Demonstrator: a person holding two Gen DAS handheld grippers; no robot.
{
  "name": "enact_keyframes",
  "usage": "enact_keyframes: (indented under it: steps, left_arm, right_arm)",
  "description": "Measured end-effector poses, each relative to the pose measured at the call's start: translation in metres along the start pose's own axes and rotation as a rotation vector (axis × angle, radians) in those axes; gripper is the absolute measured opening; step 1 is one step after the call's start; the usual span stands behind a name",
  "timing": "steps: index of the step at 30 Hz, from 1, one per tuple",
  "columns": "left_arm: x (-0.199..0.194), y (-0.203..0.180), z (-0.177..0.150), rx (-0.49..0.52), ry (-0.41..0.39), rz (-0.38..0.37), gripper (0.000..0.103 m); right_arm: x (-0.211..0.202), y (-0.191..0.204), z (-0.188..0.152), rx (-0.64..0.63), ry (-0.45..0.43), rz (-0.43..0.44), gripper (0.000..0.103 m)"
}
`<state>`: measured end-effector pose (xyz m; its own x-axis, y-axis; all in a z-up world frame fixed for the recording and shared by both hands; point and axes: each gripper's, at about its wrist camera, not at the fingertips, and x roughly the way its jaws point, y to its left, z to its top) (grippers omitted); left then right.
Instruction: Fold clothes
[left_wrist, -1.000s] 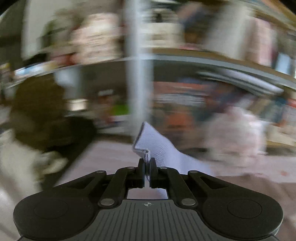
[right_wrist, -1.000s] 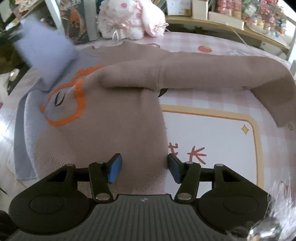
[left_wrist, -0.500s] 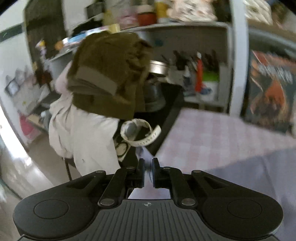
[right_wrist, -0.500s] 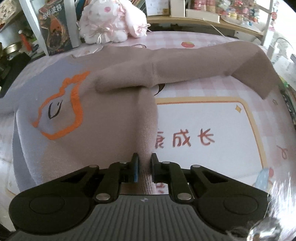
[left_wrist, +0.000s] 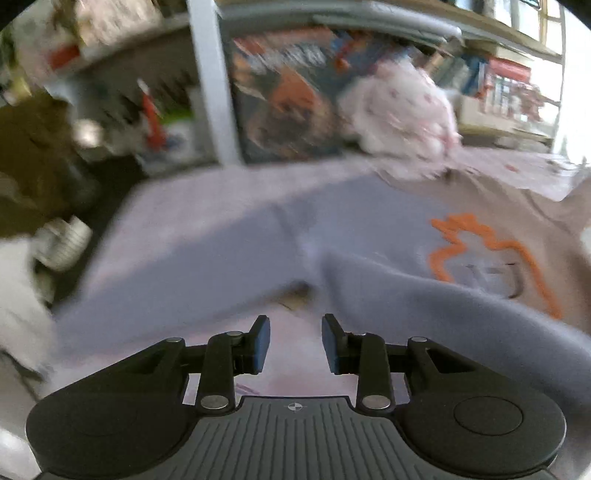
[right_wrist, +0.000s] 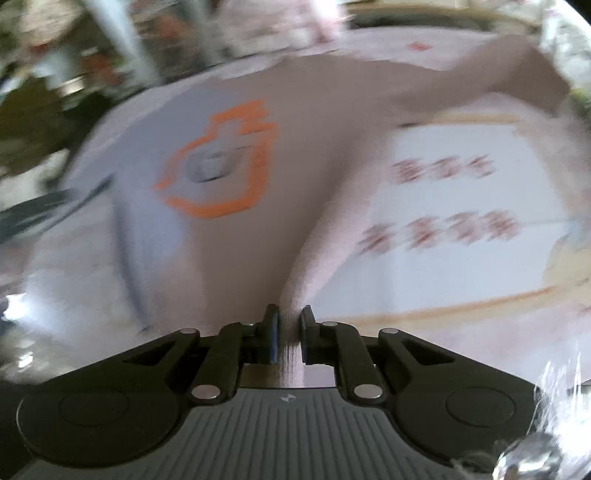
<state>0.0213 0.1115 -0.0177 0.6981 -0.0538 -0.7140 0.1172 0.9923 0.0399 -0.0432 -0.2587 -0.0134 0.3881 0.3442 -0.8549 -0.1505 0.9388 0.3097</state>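
Observation:
A sweater, half lavender and half tan with an orange outline drawing, lies spread on the table. In the left wrist view its lavender sleeve (left_wrist: 207, 243) runs to the left and the body (left_wrist: 461, 266) lies to the right. My left gripper (left_wrist: 295, 341) is open and empty just in front of the sleeve and the hem. In the right wrist view my right gripper (right_wrist: 288, 332) is shut on the tan bottom hem of the sweater (right_wrist: 306, 206), which rises in a ridge from the fingers. The tan sleeve (right_wrist: 491, 77) stretches to the far right.
The table has a pink checked cloth with a white printed panel (right_wrist: 461, 206) to the right of the sweater. A pink plush toy (left_wrist: 402, 118) and a boxed picture (left_wrist: 284, 99) stand at the table's far edge. Clothes hang over a chair (left_wrist: 29, 158) on the left.
My left gripper has let go of the lavender sleeve, swung back toward the table and opened. My right gripper has shut on the tan hem and lifts it.

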Motion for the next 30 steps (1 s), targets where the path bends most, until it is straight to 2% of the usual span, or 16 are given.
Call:
enact_keyframes:
  steps: [3, 7, 11, 13, 16, 20, 23, 27, 29, 30]
  left_arm:
    - [0.012, 0.005, -0.003, -0.07, 0.053, -0.084, 0.032]
    - [0.016, 0.012, -0.009, -0.145, 0.091, -0.113, 0.032]
    - [0.02, 0.007, -0.015, -0.137, 0.111, -0.157, 0.032]
    - [0.02, 0.007, -0.009, -0.109, 0.086, -0.121, 0.031]
    - [0.02, 0.007, -0.001, -0.068, 0.047, -0.069, 0.004]
    - [0.019, 0.006, 0.011, -0.014, -0.004, 0.002, 0.003]
    - [0.019, 0.006, 0.019, 0.027, -0.042, 0.055, 0.003]
    - [0.018, 0.008, 0.016, 0.145, -0.021, 0.124, 0.003]
    - [0.014, 0.009, 0.008, 0.15, -0.001, 0.107, 0.003]
    - [0.011, 0.007, 0.004, 0.141, 0.007, 0.091, 0.003]
  right_arm:
    - [0.002, 0.007, -0.012, -0.003, 0.026, 0.015, 0.011]
    - [0.007, -0.005, -0.017, 0.073, 0.004, -0.069, 0.013]
    - [0.009, -0.005, -0.015, 0.08, -0.022, -0.106, 0.013]
    - [0.011, -0.002, -0.014, 0.053, -0.035, -0.132, 0.013]
    - [0.012, 0.001, -0.019, 0.028, -0.058, -0.174, 0.013]
    - [0.011, 0.002, -0.022, 0.01, -0.109, -0.248, 0.012]
    - [0.013, 0.007, -0.021, 0.005, -0.117, -0.234, 0.011]
    - [0.016, 0.043, -0.026, -0.188, -0.041, -0.035, 0.011]
    - [0.016, 0.049, -0.027, -0.233, -0.029, 0.001, 0.01]
    - [0.016, 0.044, -0.024, -0.207, -0.046, -0.03, 0.01]
